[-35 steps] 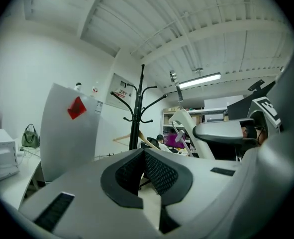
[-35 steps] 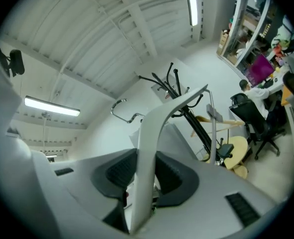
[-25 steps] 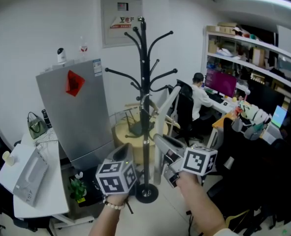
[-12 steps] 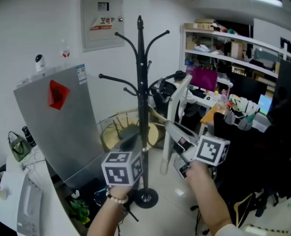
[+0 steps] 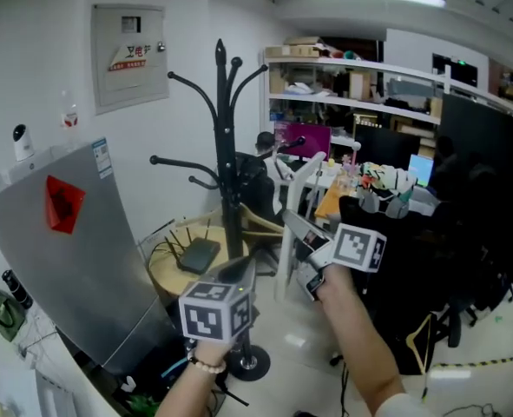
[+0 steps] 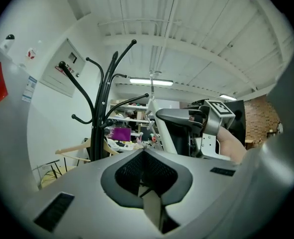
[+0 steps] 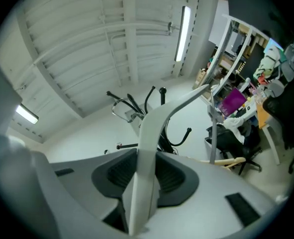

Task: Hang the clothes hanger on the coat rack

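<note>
Clothes hanger (image 7: 147,133), pinched by the right gripper (image 5: 298,233) with the left gripper (image 6: 144,153) pressed together empty, seems mid-carry toward the coat rack (image 5: 228,146); next, raise and hook it over 1 branch.

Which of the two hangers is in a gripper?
The white hanger, clamped in the right gripper; the wooden hanger is at the coat rack, unheld.

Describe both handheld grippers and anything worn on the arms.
The left gripper and right gripper are grey moulded shells with dark ribbed fingers, each carrying a white cube with black square markers. A pale bead bracelet circles the left wrist.
</note>
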